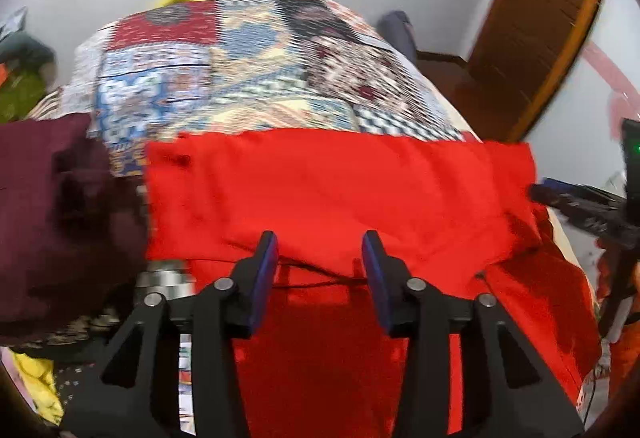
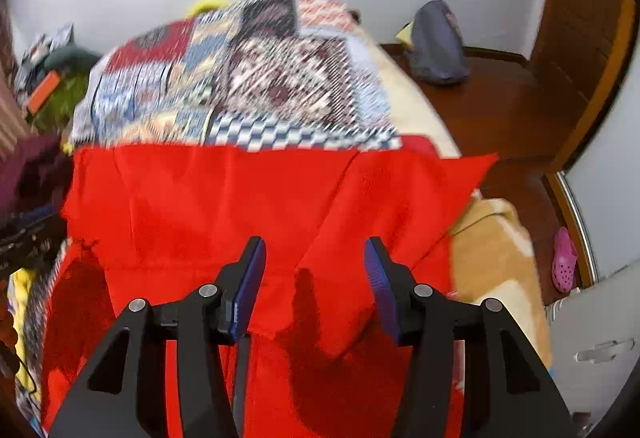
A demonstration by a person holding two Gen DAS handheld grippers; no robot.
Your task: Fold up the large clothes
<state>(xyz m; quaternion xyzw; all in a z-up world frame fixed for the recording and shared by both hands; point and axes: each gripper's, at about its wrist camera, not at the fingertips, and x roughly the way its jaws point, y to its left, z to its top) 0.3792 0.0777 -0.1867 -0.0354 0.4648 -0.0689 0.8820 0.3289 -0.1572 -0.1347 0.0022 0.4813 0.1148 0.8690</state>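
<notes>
A large red garment (image 1: 328, 190) lies spread on a bed with a patchwork cover (image 1: 224, 70), a folded layer lying over its lower part. My left gripper (image 1: 320, 244) hovers over the fold's near edge, jaws apart, no cloth between the blue pads. In the right wrist view the same red garment (image 2: 248, 198) fills the middle, with one corner (image 2: 480, 162) sticking out to the right. My right gripper (image 2: 316, 246) stands open above the cloth with nothing pinched. The right gripper's black body (image 1: 580, 206) shows at the right edge of the left wrist view.
A dark maroon cloth (image 1: 52, 214) lies at the left of the bed. Yellow fabric (image 1: 36, 382) sits at the lower left. A wooden door (image 1: 540, 30) and wooden floor (image 2: 500, 110) are at the right, with a grey-blue bag (image 2: 436, 46) and a pink shoe (image 2: 564, 258) on the floor.
</notes>
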